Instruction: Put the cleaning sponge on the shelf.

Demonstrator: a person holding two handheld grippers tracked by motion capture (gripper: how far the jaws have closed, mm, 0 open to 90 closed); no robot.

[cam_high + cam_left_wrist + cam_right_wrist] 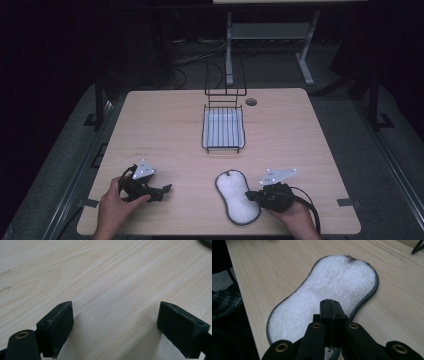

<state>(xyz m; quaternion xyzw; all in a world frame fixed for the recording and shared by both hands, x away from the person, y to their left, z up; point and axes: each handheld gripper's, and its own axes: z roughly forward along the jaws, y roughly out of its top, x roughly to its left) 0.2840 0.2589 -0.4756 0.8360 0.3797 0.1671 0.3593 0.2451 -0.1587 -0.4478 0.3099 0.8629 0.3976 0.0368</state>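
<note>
Resting on the pale wooden table (150,130), near its front edge, lies a white peanut-shaped fleecy pad with a dark grey rim (237,196) — lengthwise toward the person, just right of centre. The right gripper (251,195) sits at the pad's right edge, its two black jaws pressed flat together with nothing visible between them; from its own camera the closed tips hang over the pad's (322,297) white pile, though whether they touch the fleece is hard to say. The left gripper (165,189) rests low over bare wood well to the pad's left, jaws spread wide apart and empty. Farther back, at mid-table, stands a black wire rack over a white tray (223,129) — apart from both hands.
</note>
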